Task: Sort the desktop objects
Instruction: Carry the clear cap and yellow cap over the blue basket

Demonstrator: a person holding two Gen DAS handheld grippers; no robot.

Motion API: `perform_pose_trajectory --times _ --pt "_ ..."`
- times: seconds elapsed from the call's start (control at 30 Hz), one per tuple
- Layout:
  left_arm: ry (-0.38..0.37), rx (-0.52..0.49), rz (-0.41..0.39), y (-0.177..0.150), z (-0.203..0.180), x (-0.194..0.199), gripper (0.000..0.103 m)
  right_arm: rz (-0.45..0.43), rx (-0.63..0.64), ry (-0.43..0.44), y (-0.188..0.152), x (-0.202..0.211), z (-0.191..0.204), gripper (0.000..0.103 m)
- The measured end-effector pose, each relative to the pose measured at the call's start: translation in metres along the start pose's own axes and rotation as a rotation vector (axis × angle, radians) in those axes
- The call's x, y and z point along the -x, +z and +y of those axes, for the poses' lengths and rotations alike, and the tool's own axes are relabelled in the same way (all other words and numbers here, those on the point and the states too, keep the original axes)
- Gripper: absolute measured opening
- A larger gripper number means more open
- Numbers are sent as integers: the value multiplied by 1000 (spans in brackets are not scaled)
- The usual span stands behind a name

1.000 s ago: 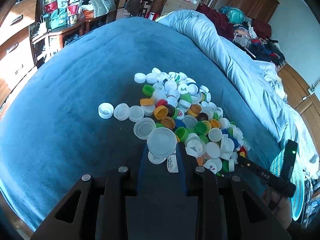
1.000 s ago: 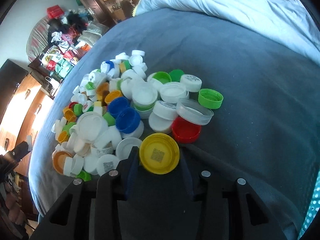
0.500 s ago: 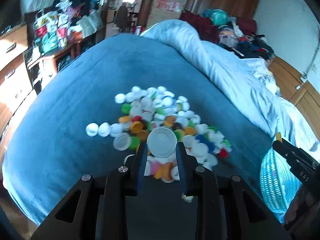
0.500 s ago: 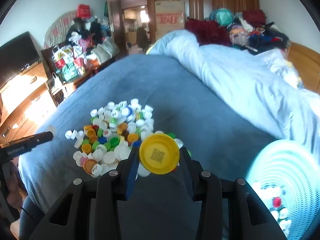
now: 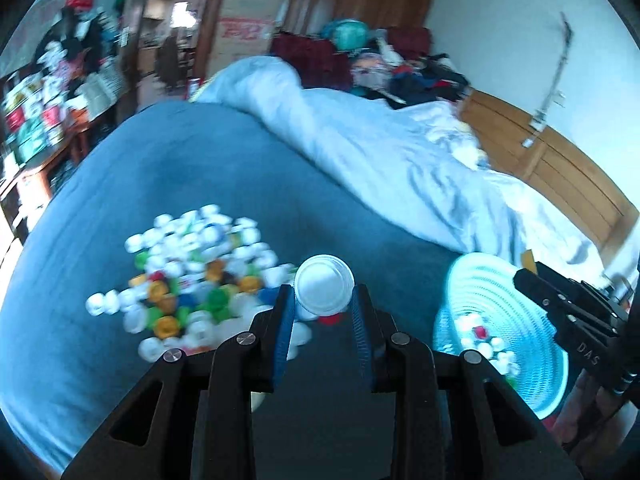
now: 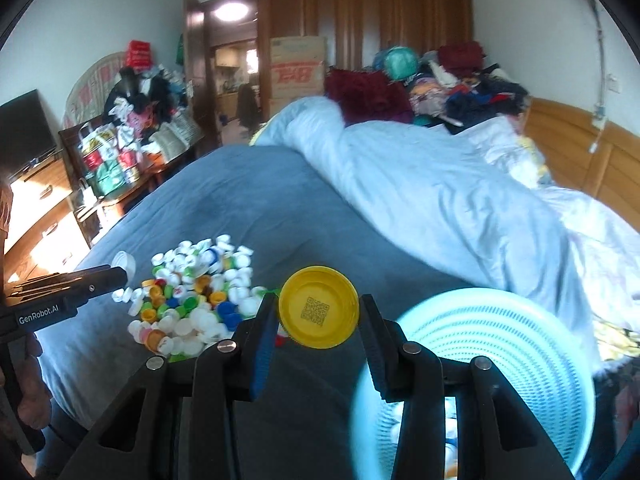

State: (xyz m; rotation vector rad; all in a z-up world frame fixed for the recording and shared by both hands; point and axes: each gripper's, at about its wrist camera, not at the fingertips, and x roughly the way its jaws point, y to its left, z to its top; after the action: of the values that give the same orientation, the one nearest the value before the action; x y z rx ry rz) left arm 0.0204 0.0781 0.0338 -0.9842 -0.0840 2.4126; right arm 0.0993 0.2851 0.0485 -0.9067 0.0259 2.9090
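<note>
My left gripper (image 5: 324,300) is shut on a white cap (image 5: 324,284) and holds it well above the bed. My right gripper (image 6: 319,312) is shut on a yellow cap (image 6: 318,306) with a QR code, held above the bed beside the basket rim. A heap of bottle caps (image 5: 188,280) in white, green, orange and blue lies on the blue blanket (image 5: 160,168); it also shows in the right wrist view (image 6: 192,300). A pale blue mesh basket (image 5: 516,320) with a few caps inside stands at the right, and in the right wrist view (image 6: 500,340).
A rumpled light blue duvet (image 6: 440,200) covers the bed's far right side. Cluttered shelves (image 6: 116,152) and wooden drawers (image 6: 36,208) stand left of the bed. A wardrobe (image 6: 360,12) and a pile of clothes (image 6: 460,80) are behind.
Both grippers have lifted away from the cap heap with their caps and swung right towards the basket. The heap now looks smaller and farther off.
</note>
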Motion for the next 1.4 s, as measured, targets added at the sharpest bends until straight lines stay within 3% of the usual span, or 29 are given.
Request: perform_pose_trajectory --times 0.6,1.0,1.4 --pt "-189 -152 43 25 -143 -25 24 -18 -92 -135 -9 54 -84 44" --pt "-276 -207 169 22 -206 -59 24 33 -150 -182 -23 61 -123 44" --pt "-287 -240 280 12 -239 -90 24 94 -192 -195 -40 47 -147 44"
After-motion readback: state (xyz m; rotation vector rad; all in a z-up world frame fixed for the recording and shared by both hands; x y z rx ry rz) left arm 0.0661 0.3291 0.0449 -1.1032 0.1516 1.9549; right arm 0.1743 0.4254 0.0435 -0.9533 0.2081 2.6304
